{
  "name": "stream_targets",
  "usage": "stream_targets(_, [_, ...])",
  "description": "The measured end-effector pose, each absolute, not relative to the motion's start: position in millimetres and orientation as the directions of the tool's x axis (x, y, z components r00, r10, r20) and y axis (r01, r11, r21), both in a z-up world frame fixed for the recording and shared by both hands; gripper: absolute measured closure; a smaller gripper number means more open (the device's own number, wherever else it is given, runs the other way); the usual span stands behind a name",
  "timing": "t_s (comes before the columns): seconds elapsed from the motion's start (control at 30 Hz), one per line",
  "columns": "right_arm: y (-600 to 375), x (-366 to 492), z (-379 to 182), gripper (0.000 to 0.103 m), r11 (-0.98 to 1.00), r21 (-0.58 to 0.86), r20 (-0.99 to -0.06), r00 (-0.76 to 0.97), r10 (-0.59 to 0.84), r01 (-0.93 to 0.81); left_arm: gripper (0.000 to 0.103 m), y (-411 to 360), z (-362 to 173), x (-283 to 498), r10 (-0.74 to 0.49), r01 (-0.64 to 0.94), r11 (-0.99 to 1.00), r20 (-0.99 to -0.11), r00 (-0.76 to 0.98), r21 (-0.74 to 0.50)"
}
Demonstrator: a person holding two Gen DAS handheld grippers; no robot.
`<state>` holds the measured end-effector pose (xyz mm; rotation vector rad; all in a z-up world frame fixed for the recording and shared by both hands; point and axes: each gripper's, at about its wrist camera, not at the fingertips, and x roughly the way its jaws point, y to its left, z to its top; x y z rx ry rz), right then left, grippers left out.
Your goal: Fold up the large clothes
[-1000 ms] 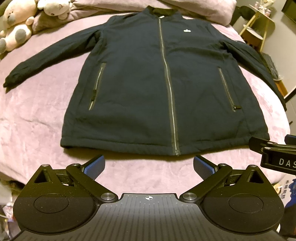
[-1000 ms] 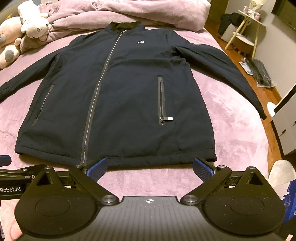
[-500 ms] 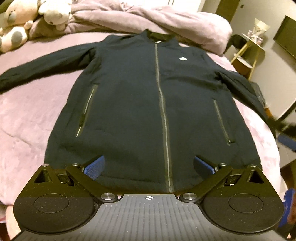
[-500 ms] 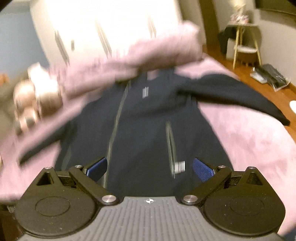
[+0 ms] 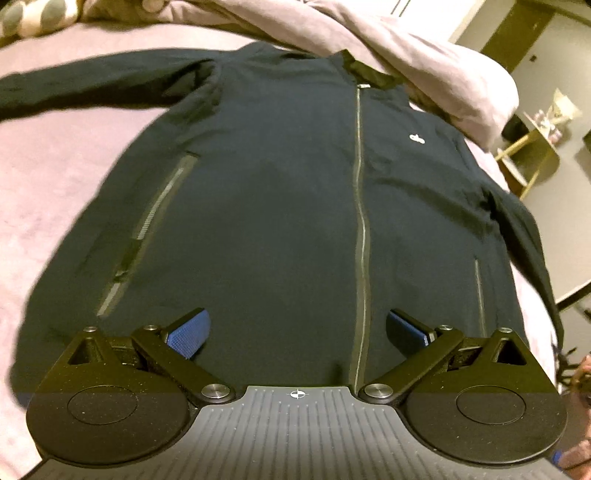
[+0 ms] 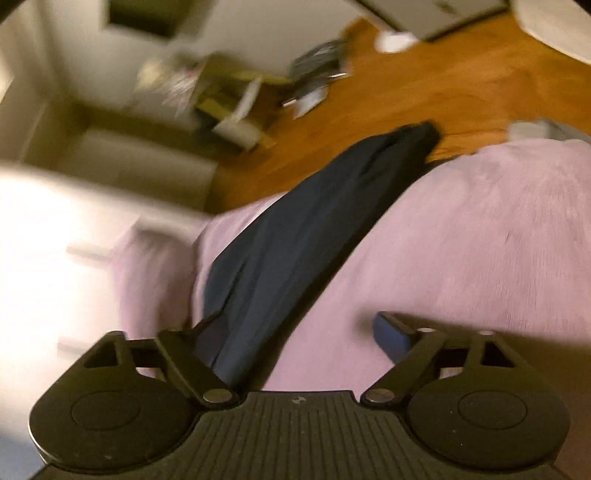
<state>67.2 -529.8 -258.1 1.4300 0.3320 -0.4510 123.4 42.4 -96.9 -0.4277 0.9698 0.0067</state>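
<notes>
A dark navy zip jacket [image 5: 280, 206] lies flat, front up, on a pink bed, collar far, sleeves spread out. My left gripper [image 5: 297, 328] is open and empty, hovering low over the jacket's lower front beside the zipper [image 5: 360, 240]. In the blurred right wrist view my right gripper [image 6: 295, 332] is open and empty over the jacket's right sleeve [image 6: 303, 236], which runs to the bed's edge, its cuff [image 6: 417, 136] over the wooden floor. The sleeve passes by the left finger; contact cannot be told.
A bunched pink duvet [image 5: 406, 51] lies past the collar. Plush toys [image 5: 33, 14] sit at the far left. A yellow side table [image 5: 532, 155] stands to the right of the bed. Clutter [image 6: 258, 99] lies on the wooden floor [image 6: 461, 85].
My left gripper moved forward over the jacket's hem and lower front. My right gripper swung fast to the right, from facing the jacket front to over the right sleeve near the bed's edge.
</notes>
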Motion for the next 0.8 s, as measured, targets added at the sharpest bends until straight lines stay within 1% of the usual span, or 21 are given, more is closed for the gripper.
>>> stream_targets(0.07, [-543, 75, -273, 0.032, 0.024, 0.873, -0.479, 0.867, -0.139, 0.486, 0.0, 43, -105, 132, -0.173, -0.213, 0.914, -0.808, 0.563, -0.344])
stream_targets(0.13, [-550, 84, -284, 0.037, -0.007, 0.878, -0.472, 0.865, -0.168, 0.478, 0.0, 43, -112, 137, -0.17, -0.219, 0.915, -0.816, 0.553, -0.34])
stream_targets(0.17, [-548, 91, -286, 0.045, -0.019, 0.877, -0.477, 0.863, -0.168, 0.481, 0.0, 43, -115, 140, -0.168, -0.223, 0.915, -0.819, 0.548, -0.337])
stream_targets(0.2, [-548, 101, -290, 0.049, -0.039, 0.876, -0.48, 0.861, -0.166, 0.481, 0.0, 44, -117, 140, -0.169, -0.225, 0.914, -0.819, 0.548, -0.338])
stream_targets(0.23, [-552, 105, -297, 0.062, -0.078, 0.874, -0.486, 0.858, -0.168, 0.48, 0.0, 45, -118, 141, -0.17, -0.226, 0.912, -0.818, 0.55, -0.342])
stream_targets(0.27, [-555, 107, -301, 0.081, -0.116, 0.87, -0.492, 0.854, -0.169, 0.479, 0.0, 46, -118, 141, -0.173, -0.229, 0.909, -0.815, 0.552, -0.348])
stream_targets(0.3, [-559, 108, -308, 0.09, -0.16, 0.864, -0.501, 0.849, -0.168, 0.478, 0.0, 48, -118, 141, -0.178, -0.232, 0.905, -0.812, 0.555, -0.357])
stream_targets(0.33, [-561, 109, -320, 0.093, -0.191, 0.864, -0.495, 0.854, -0.161, 0.466, 0.0, 51, -118, 141, -0.186, -0.236, 0.899, -0.81, 0.556, -0.369])
stream_targets(0.37, [-566, 109, -324, 0.093, -0.198, 0.87, -0.483, 0.861, -0.158, 0.452, 0.0, 54, -118, 141, -0.195, -0.24, 0.892, -0.807, 0.557, -0.382])
stream_targets(0.43, [-569, 115, -314, 0.092, -0.114, 0.861, -0.508, 0.847, -0.157, 0.496, 0.0, 61, -117, 141, -0.226, -0.248, 0.875, -0.803, 0.552, -0.417])
stream_targets(0.47, [-566, 121, -299, 0.092, -0.015, 0.835, -0.544, 0.821, -0.174, 0.551, 0.0, 65, -114, 141, -0.235, -0.252, 0.868, -0.802, 0.549, -0.427])
stream_targets(0.5, [-562, 126, -283, 0.092, 0.076, 0.808, -0.561, 0.802, -0.204, 0.584, 0.0, 69, -112, 141, -0.238, -0.257, 0.863, -0.799, 0.553, -0.435])
stream_targets(0.53, [-553, 132, -259, 0.092, 0.195, 0.767, -0.563, 0.787, -0.25, 0.611, 0.0, 71, -109, 141, -0.24, -0.257, 0.86, -0.793, 0.56, -0.442])
stream_targets(0.6, [-521, 148, -212, 0.092, 0.445, 0.65, -0.523, 0.788, -0.326, 0.616, 0.0, 79, -99, 139, -0.251, -0.246, 0.848, -0.765, 0.594, -0.47])
stream_targets(0.67, [-475, 166, -170, 0.093, 0.681, 0.512, -0.448, 0.839, -0.309, 0.523, 0.0, 85, -90, 138, -0.257, -0.231, 0.841, -0.736, 0.626, -0.49])
stream_targets(0.73, [-406, 179, -139, 0.092, 0.881, 0.304, -0.382, 0.893, -0.237, 0.364, 0.0, 88, -82, 139, -0.261, -0.211, 0.839, -0.711, 0.653, -0.502])
stream_targets(0.8, [-344, 184, -126, 0.09, 0.975, 0.129, -0.368, 0.922, -0.121, 0.179, 0.0, 91, -75, 144, -0.27, -0.197, 0.831, -0.685, 0.676, -0.521])
